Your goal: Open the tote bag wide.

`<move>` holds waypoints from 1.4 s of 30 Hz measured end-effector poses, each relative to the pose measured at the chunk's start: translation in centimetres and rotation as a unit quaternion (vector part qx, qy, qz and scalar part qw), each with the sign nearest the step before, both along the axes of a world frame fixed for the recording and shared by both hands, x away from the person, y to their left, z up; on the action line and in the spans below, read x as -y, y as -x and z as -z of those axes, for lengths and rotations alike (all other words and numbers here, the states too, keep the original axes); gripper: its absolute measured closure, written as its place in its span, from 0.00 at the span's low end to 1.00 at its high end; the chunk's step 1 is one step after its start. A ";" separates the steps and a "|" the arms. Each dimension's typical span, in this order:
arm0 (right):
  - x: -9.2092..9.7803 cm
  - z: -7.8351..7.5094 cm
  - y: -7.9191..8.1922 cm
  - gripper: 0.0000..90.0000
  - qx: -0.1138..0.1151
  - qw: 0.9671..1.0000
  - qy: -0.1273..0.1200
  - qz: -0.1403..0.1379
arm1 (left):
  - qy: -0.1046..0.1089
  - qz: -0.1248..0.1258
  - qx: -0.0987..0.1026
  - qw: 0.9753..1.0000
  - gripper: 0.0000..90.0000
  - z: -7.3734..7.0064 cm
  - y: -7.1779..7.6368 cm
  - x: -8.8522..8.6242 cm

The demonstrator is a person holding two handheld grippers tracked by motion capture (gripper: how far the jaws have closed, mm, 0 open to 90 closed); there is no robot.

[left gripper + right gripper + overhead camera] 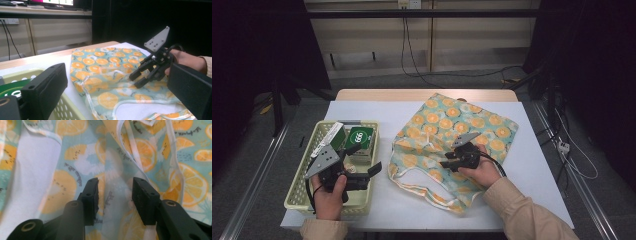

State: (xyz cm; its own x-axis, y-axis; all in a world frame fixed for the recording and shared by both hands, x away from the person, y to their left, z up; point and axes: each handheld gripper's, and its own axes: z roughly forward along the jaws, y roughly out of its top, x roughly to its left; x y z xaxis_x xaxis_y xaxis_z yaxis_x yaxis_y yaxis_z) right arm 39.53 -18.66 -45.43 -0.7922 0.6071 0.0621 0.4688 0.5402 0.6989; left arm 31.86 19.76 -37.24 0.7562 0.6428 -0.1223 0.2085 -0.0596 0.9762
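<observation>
The flat orange-slice-printed teal cloth tote bag (447, 125) lies diagonally, straps toward the person, under the right gripper's (447, 163) parted, empty jaws.

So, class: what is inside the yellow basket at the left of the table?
The yellow basket holds a green box printed 666 and a white-and-green box beside it. The left gripper and the hand cover the basket's near part.
</observation>
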 end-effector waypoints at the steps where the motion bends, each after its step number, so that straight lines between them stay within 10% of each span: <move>1: 0.0 0.1 0.0 0.63 0.006 1.000 0.002 -0.003 | 0.004 -0.001 0.001 1.000 0.03 0.0 0.0 0.1; 14: 0.4 0.3 -0.7 0.96 0.019 1.000 0.001 0.014 | -0.003 0.000 0.002 1.000 0.03 -0.1 0.0 -0.1; 24: 0.2 -0.1 -0.2 1.00 0.009 1.000 0.009 0.006 | 0.000 -0.001 0.001 1.000 0.03 0.0 0.0 0.0; 42: -0.8 -4.9 1.0 1.00 -0.004 0.997 -0.077 -0.018 | -0.003 0.002 0.004 1.000 0.03 -0.2 0.0 0.1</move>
State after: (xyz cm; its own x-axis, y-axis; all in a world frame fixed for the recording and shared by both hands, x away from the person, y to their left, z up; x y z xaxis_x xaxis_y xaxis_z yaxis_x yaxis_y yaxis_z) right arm 38.49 -17.87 -40.48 -0.8125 0.5609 0.1589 0.4567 0.4429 0.7715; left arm 31.83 19.66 -37.08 0.7600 0.6400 -0.1135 0.2013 -0.0657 0.9773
